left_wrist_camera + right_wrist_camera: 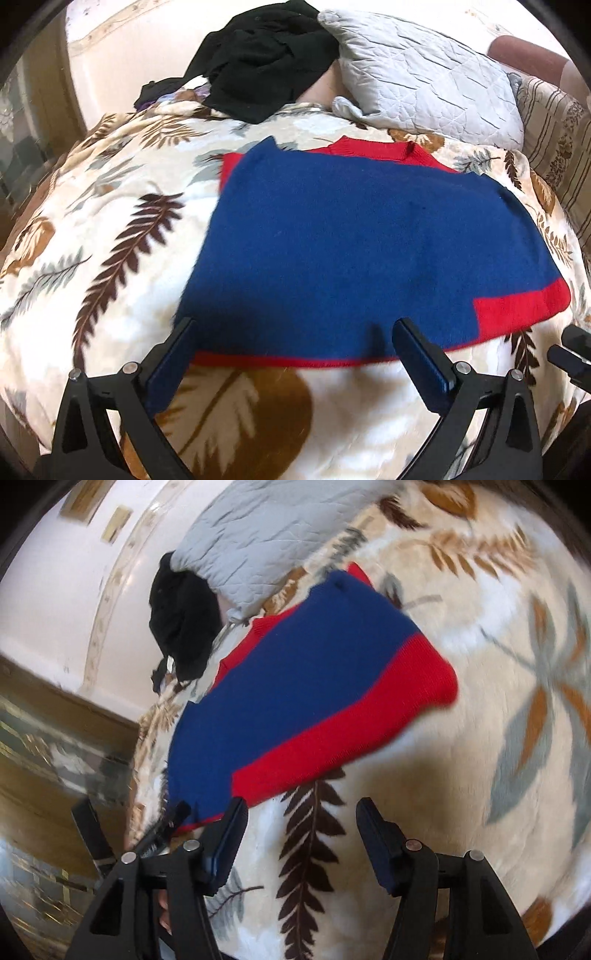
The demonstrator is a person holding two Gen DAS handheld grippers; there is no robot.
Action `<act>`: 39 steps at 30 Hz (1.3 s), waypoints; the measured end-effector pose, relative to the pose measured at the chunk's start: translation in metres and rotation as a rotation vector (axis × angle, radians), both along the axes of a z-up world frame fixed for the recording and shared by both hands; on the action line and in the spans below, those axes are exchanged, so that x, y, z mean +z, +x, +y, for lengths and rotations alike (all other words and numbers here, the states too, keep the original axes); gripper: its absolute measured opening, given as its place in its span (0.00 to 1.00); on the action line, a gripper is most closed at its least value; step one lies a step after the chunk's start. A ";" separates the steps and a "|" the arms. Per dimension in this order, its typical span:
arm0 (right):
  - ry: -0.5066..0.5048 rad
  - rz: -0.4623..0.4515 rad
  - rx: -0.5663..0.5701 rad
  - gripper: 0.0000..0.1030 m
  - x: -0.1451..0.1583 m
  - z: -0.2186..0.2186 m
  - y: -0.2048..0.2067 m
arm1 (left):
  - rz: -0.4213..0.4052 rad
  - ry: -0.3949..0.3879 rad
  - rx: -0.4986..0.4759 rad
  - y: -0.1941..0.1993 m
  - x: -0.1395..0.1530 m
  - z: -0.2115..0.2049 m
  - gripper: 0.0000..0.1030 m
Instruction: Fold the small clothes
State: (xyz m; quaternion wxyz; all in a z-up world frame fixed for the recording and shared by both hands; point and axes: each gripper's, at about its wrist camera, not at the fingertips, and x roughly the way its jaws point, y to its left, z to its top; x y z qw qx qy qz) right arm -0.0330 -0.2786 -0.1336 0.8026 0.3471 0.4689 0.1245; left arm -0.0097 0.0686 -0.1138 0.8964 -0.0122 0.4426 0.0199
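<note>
The blue and red sweater [354,240] lies flat on the leaf-print blanket [110,229], sleeves seemingly tucked under, so I judge it partly folded, with a final fold still to make. The left gripper [293,339] hovers open at its near hem; the right gripper [301,823] is open too, holding nothing. Far behind lie a grey pillow [424,74] and black clothes [266,55], likely unfolded.

Bare blanket [110,229] beneath and to the left of the left gripper's fingers [177,354], and ahead and to the right of the right gripper's fingers [373,834]: open passage there. Folded sweater [351,240] lies just ahead of the left fingers. Past it, grey pillow [424,74] and black clothes pile [266,62] block the far side.
</note>
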 end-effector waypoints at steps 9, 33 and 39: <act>0.120 0.042 -0.088 0.63 -0.013 -0.027 0.036 | -0.027 0.000 -0.024 0.016 0.012 -0.014 1.00; 0.083 0.025 -0.151 0.66 -0.020 -0.030 0.078 | 0.039 -0.009 -0.018 0.082 -0.005 -0.035 1.00; 0.029 0.019 -0.138 0.66 -0.018 -0.025 0.082 | 0.029 0.004 -0.028 0.078 -0.006 -0.035 1.00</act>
